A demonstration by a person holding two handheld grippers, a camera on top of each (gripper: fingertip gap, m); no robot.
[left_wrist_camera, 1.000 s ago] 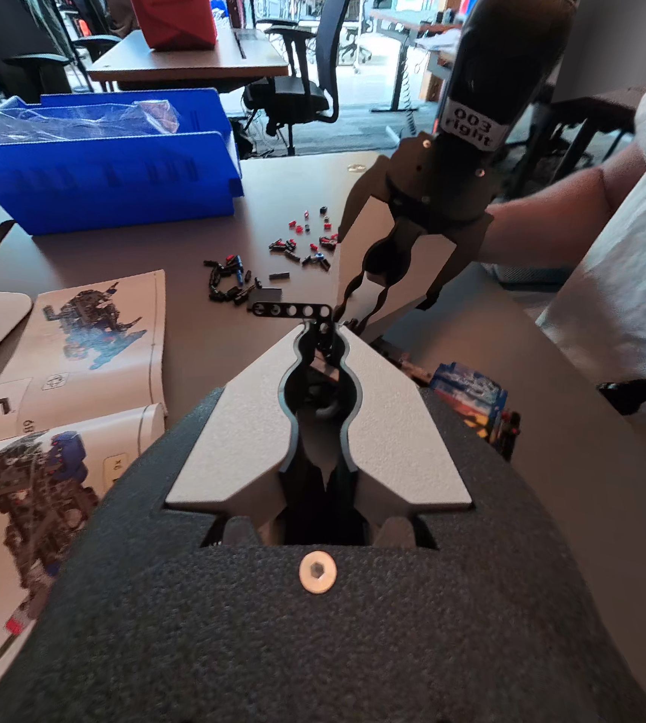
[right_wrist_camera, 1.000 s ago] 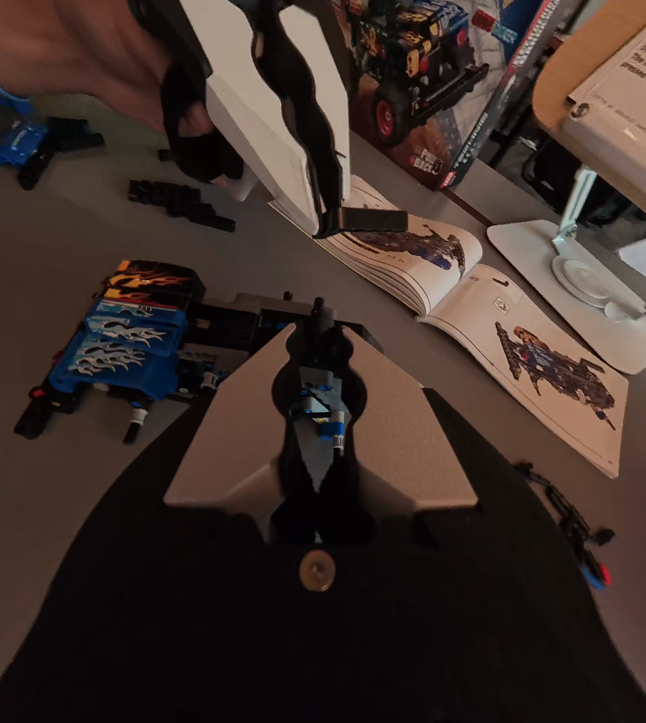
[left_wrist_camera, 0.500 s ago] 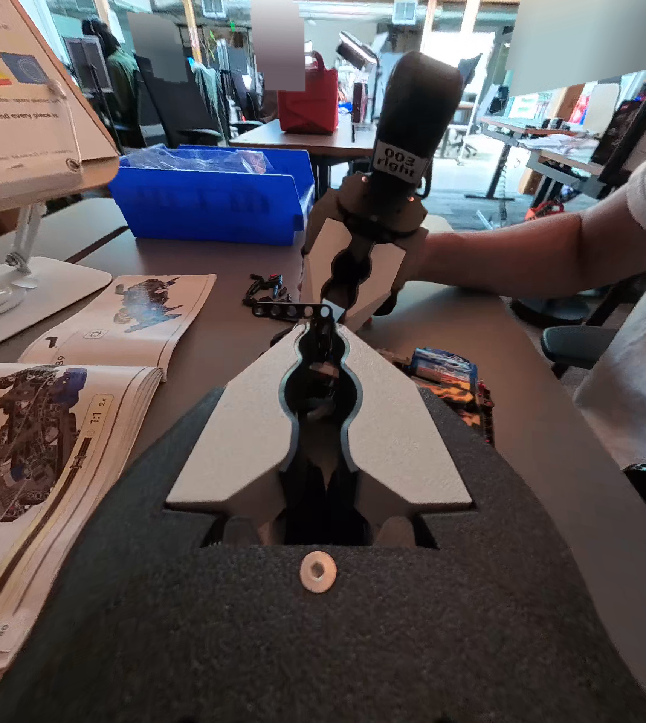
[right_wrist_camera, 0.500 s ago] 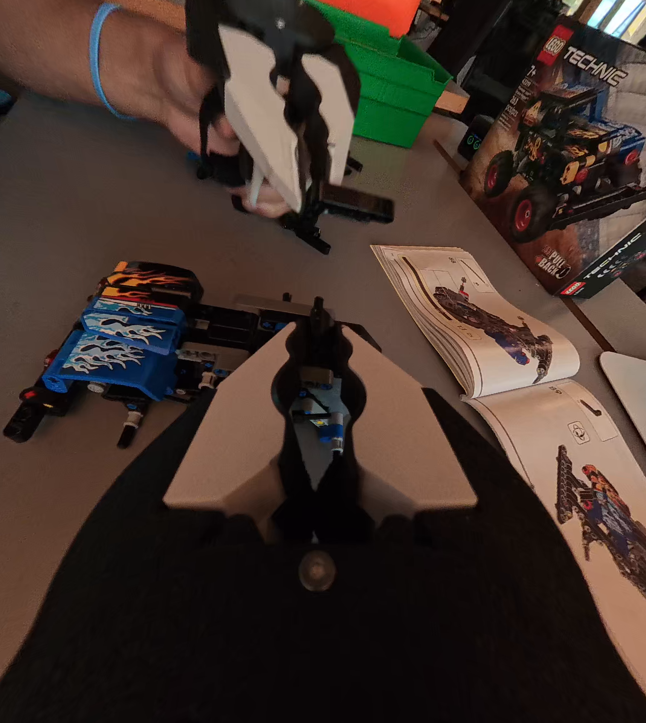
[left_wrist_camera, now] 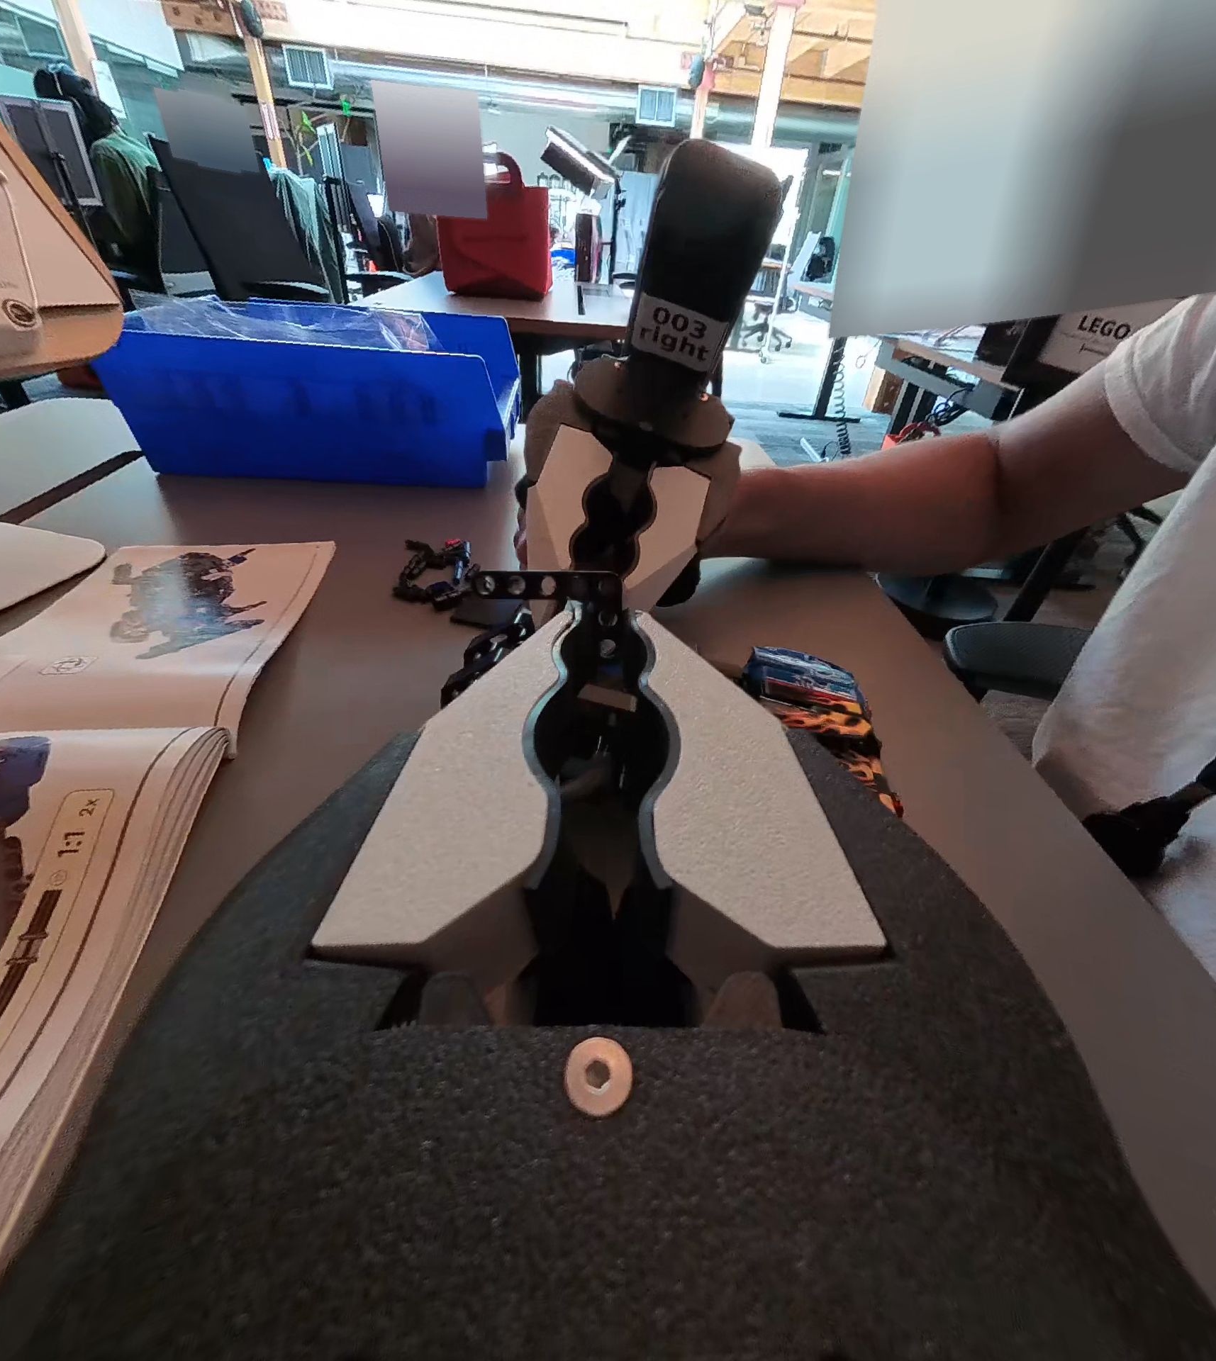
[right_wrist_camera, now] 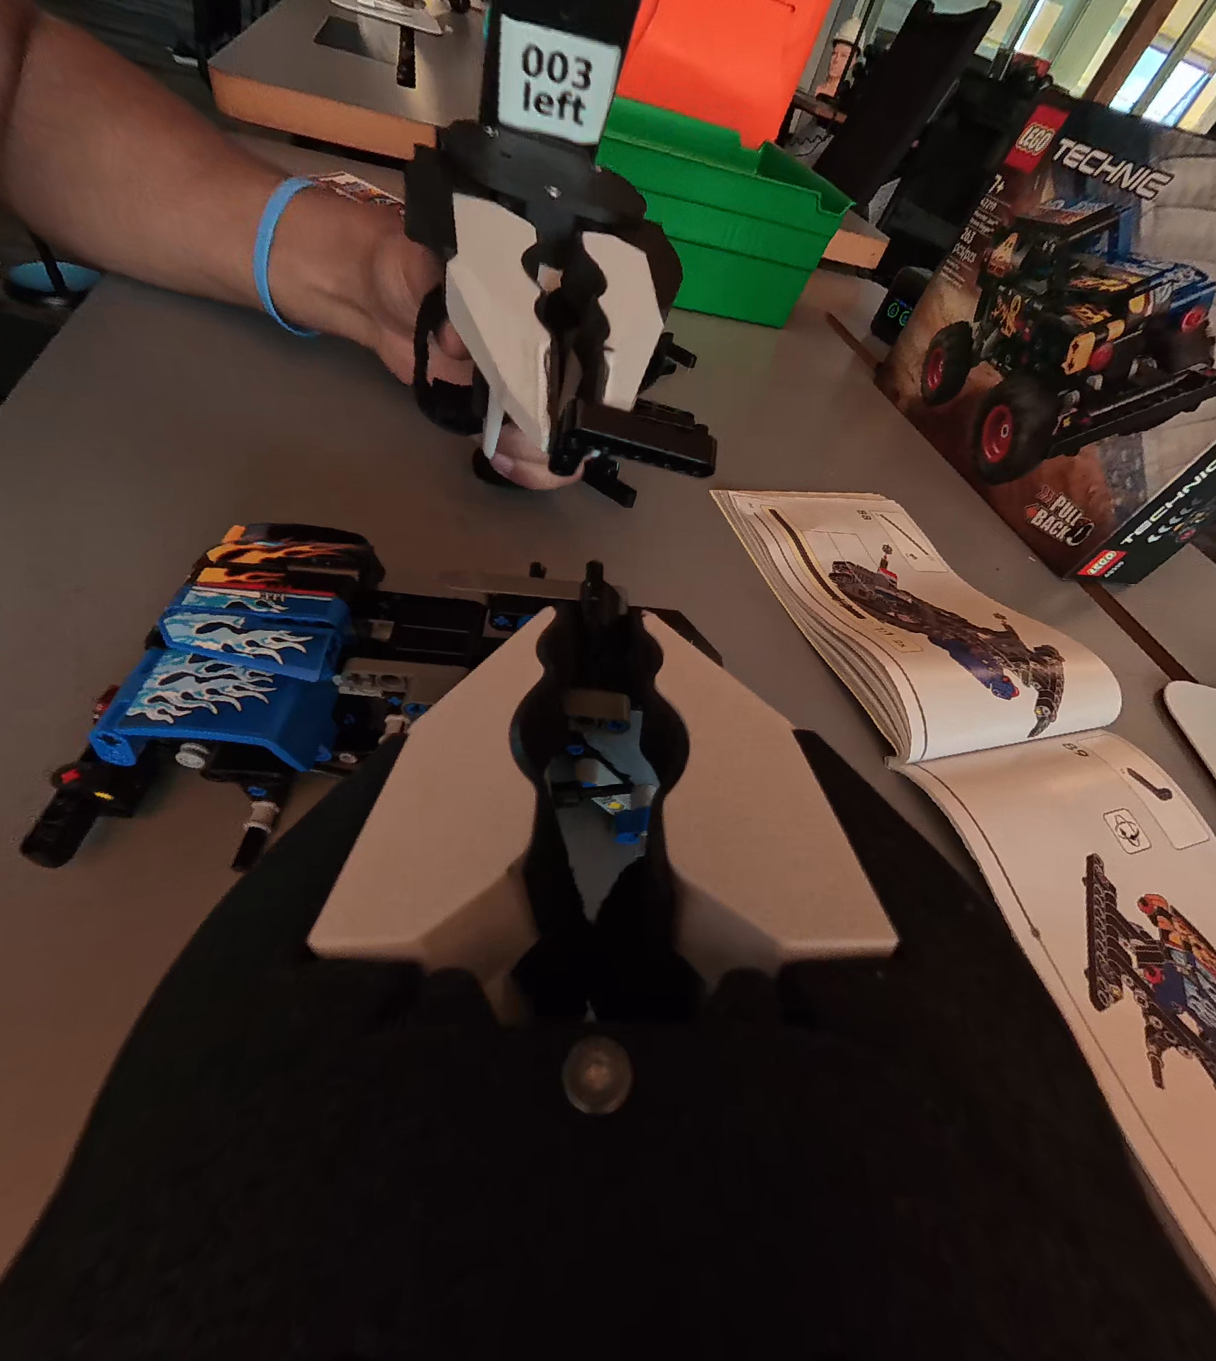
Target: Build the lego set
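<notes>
Left wrist view only: blue bin (left_wrist_camera: pixel 310 412) at the far edge of the worktop (left_wrist_camera: pixel 339 663), red bag (left_wrist_camera: pixel 494 243) on a table behind, loose small black pieces (left_wrist_camera: pixel 435 571) near the bin.
Right wrist view only: green bin (right_wrist_camera: pixel 730 213), set's printed box (right_wrist_camera: pixel 1076 309) standing at the right, partly built truck (right_wrist_camera: pixel 244 663) seen whole.
Both views: open instruction booklet (right_wrist_camera: pixel 958 663) lying flat.
Left gripper (left_wrist_camera: pixel 601 626): jaws closed on a black L-shaped beam (left_wrist_camera: pixel 553 587) with a row of holes; long arm sticks out sideways, held above the worktop.
Right gripper (right_wrist_camera: pixel 594 604): jaws nearly together, pinching a small black pin (right_wrist_camera: pixel 594 582) at the tips (type too small to tell).
Truck: lies on the worktop just beyond and left of the right gripper; blue panels with white flames, black panels with orange flames, black frame, axle stubs poking out at the near end.
Grippers: facing each other, apart.
</notes>
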